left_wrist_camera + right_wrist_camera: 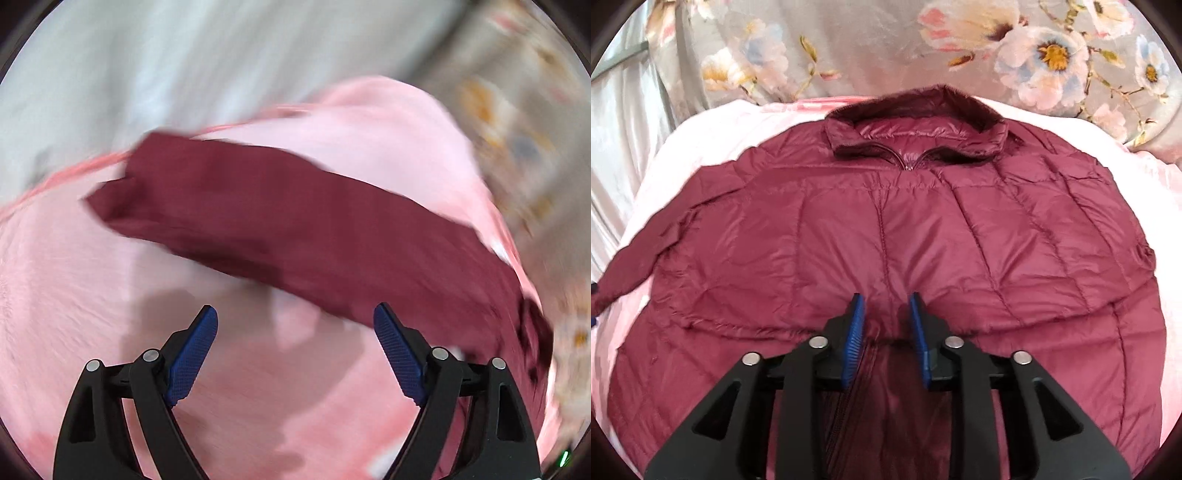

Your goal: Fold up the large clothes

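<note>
Puffy maroon jacket lies flat on its back, zipper side up, on a pink blanket spread over a bed. Its collar points toward a flowery cloth at the far end of the bed. One sleeve sticks out to the side of the jacket and rests on the pink blanket.

This jacket looks soft, light and squishy, with a shiny skin that is likely to be slippery. It should bend easily along its stitched lines. Good spots to pinch would be the end of the sleeve, the bottom hem, or the thick edge by the zipper, where the cloth bunches up and will not slide away so fast.

The right gripper sits low over the middle of the jacket, near the zipper. Its blue pads are a little apart, with a ridge of jacket cloth between them, and they do not seem to press it. The left gripper is spread wide and holds nothing; it hangs above the pink blanket, just beside the sleeve. That view is blurry.

Behind the blanket, pale shiny fabric hangs or lies at the side of the bed.
</note>
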`<state>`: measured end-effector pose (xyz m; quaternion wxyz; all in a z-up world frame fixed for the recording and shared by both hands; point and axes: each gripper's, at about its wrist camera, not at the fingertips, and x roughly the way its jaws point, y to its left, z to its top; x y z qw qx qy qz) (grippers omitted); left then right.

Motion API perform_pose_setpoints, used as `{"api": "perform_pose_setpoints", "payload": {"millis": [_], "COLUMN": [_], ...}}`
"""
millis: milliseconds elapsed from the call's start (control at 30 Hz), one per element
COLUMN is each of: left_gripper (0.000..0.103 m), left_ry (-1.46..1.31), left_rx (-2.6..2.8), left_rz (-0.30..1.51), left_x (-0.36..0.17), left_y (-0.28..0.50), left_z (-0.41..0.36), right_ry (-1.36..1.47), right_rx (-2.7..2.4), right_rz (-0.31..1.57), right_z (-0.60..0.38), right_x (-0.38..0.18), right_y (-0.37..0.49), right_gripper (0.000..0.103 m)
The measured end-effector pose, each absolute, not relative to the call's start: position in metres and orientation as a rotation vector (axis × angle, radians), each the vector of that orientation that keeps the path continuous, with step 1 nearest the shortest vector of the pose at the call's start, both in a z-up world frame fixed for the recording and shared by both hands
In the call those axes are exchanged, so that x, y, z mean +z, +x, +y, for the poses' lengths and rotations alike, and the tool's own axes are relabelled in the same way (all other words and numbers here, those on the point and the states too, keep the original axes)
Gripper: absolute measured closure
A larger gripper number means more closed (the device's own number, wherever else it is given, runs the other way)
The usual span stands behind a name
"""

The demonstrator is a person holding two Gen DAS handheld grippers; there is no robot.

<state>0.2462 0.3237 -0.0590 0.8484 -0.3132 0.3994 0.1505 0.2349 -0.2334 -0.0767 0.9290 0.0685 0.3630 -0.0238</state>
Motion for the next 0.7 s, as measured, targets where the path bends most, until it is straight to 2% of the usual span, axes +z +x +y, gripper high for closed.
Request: {"api": "perform_pose_setpoints", "payload": {"millis": [67, 167, 233, 267, 400, 467, 567, 700], "left_gripper": [0.023, 0.048, 0.093, 0.097, 0.102, 0.102, 0.102, 0.102], "left_ry": [-0.71, -0.706, -0.669, -0.642, -0.469, -0.337, -0.221, -0.122], "left_rx": [0.35, 0.356, 0.324, 0.318, 0.221, 0.128, -0.061, -0.342], "left_rz": [0.831, 0.82, 0.825, 0.822, 0.734, 0.663, 0.583, 0.551], "left_x": [-0.066, -0.064, -0.056, -0.049, -0.001, 0.038, 0.082, 0.108], "left_y": [0.244, 0.25, 0.261, 0.267, 0.284, 0.287, 0.282, 0.254], "left_z": [0.346, 0.356, 0.347, 0.339, 0.283, 0.226, 0.134, 0.007], "right_ry": [0.163, 0.161, 0.155, 0.155, 0.174, 0.205, 0.246, 0.273], "right_rx": [-0.034, -0.038, -0.048, -0.048, -0.058, -0.064, -0.077, -0.11], "right_rz": [0.735, 0.73, 0.724, 0.719, 0.699, 0.687, 0.679, 0.673], "right_z": [-0.234, -0.231, -0.229, -0.229, -0.231, -0.238, -0.252, -0.274], "right_x": [-0.073, -0.07, -0.069, -0.068, -0.067, -0.067, -0.066, -0.064], "right_y": [0.222, 0.204, 0.191, 0.184, 0.16, 0.15, 0.137, 0.124], "right_gripper": [0.068, 0.065, 0.058, 0.055, 0.051, 0.047, 0.047, 0.047]}}
